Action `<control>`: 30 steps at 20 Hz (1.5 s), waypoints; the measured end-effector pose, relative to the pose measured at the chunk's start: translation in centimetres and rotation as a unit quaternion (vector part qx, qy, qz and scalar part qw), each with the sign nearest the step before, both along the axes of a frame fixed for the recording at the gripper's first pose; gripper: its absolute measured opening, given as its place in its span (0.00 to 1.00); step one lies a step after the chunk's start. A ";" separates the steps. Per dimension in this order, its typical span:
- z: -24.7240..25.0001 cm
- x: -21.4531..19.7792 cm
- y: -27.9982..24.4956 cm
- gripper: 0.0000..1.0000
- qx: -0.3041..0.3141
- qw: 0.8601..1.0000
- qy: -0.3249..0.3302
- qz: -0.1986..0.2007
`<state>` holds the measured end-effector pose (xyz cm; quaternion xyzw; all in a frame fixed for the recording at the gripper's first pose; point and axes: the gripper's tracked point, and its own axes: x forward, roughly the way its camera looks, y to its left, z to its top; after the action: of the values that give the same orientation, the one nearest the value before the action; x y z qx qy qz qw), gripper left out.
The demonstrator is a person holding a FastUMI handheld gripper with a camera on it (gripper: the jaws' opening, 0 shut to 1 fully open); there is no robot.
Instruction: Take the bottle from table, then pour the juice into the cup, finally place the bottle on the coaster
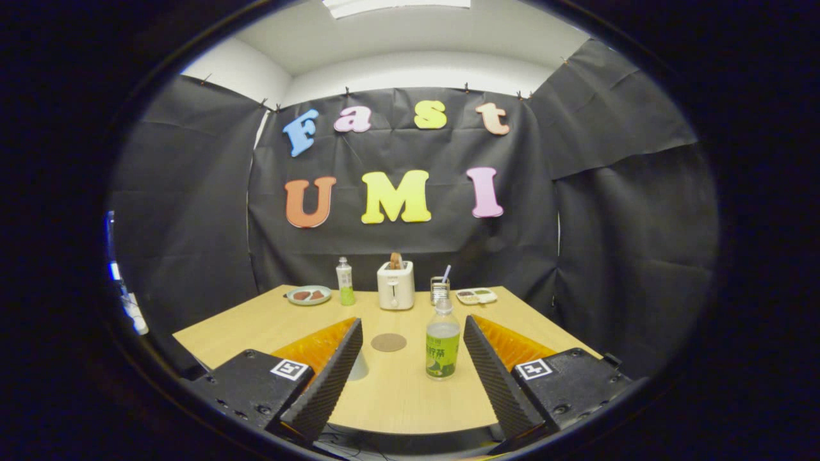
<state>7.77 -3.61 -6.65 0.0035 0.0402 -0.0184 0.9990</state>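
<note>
A clear juice bottle with a green label and a white cap stands upright on the wooden table, between my two fingers and close to the right one. My gripper is open, with both ridged black fingers wide apart and touching nothing. The round brown coaster lies flat just beyond the fingertips, left of the bottle. A pale cup is mostly hidden behind my left finger; just its edge peeks out.
At the back of the table stand a second green-labelled bottle, a white toaster with bread in it, a glass holding a straw, a plate and a small tray. Black cloth walls close in behind.
</note>
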 end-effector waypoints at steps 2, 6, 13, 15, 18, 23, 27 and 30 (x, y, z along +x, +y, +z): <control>-1.6 1.6 -0.9 1.00 0.015 1.000 0.009 -0.002; -4.6 4.5 -2.5 1.00 0.039 0.999 0.014 0.002; -5.4 8.4 -4.7 1.00 0.014 1.000 0.016 -0.005; -6.1 9.8 -4.9 1.00 0.007 1.000 0.027 -0.004; -7.4 12.1 -5.2 1.00 -0.004 0.999 0.054 -0.007; -9.5 15.7 -5.7 1.00 -0.007 0.996 0.093 -0.006; -9.6 17.3 -6.0 1.00 0.001 0.995 0.095 -0.006; -10.0 18.2 -5.8 1.00 -0.005 0.995 0.097 -0.004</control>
<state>25.98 -9.45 -16.67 -0.0033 0.1370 -0.0232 0.9903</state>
